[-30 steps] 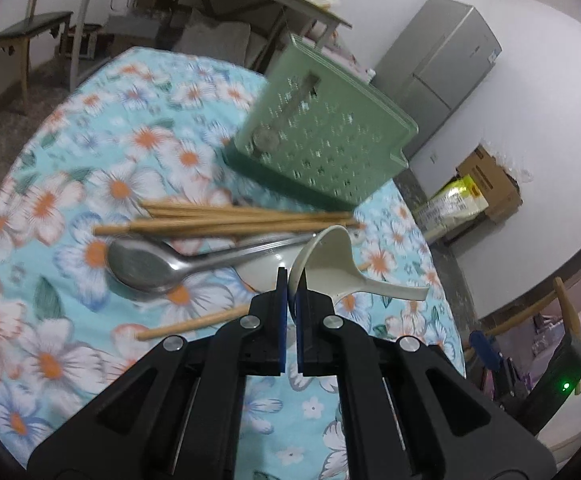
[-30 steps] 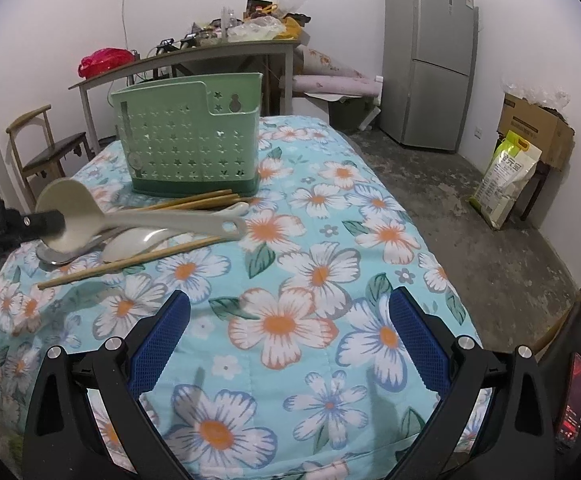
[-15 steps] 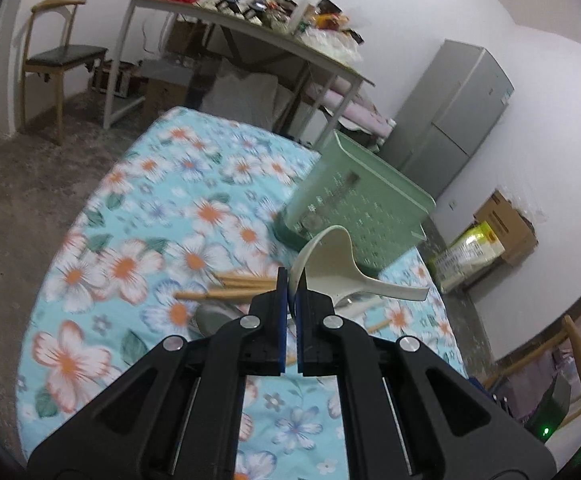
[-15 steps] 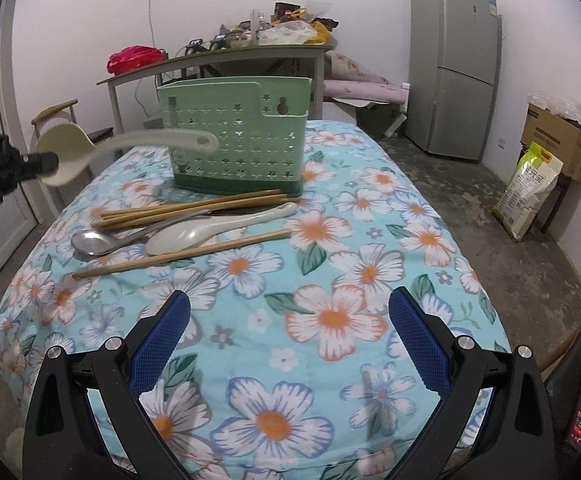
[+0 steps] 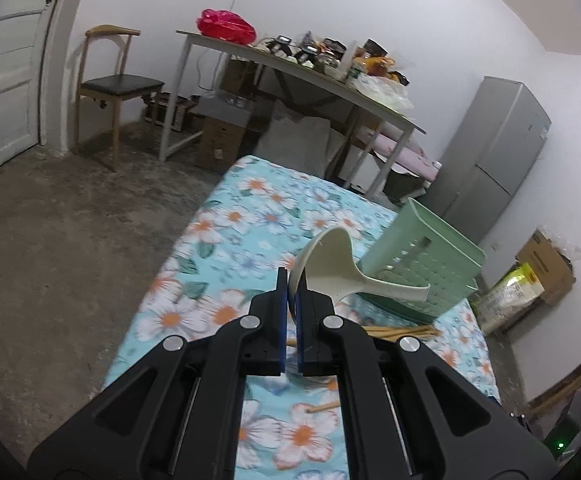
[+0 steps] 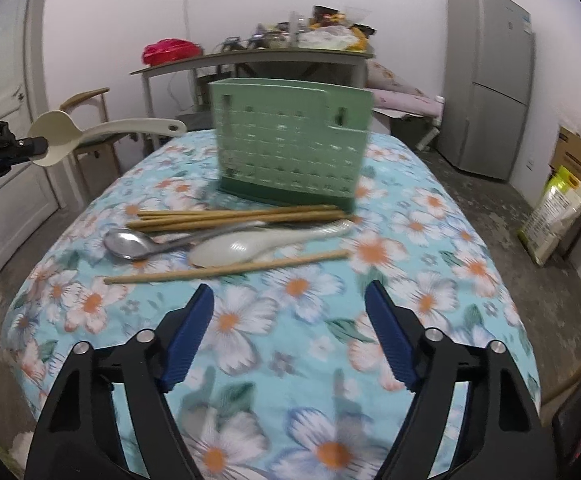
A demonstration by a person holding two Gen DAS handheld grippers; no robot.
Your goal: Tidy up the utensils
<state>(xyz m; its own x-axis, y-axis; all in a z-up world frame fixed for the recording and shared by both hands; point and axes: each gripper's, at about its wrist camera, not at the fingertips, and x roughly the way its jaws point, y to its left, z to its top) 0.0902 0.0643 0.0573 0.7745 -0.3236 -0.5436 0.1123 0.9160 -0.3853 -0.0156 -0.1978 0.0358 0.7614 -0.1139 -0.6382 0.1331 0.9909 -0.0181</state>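
The left tongs [image 5: 289,288] are clamped on the bowl rim of the cream rice paddle [image 6: 64,135], held in the air at the upper left of the right-wrist view — handle toward the green utensil basket [image 6: 290,148], probably so it can drop in handle-first. The right tongs [image 6: 290,320], empty, are closing low in the frame above the tabletop [image 6: 450,280], short of the chopsticks [image 6: 226,267], metal spoon [image 6: 130,243] and white spoon [image 6: 242,247].

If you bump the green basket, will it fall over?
Maybe. The green basket stands tall on a narrow base, so a push near its top could probably tip it. It looks like thin plastic full of holes, likely light, so it may slide on the flowered cloth instead.
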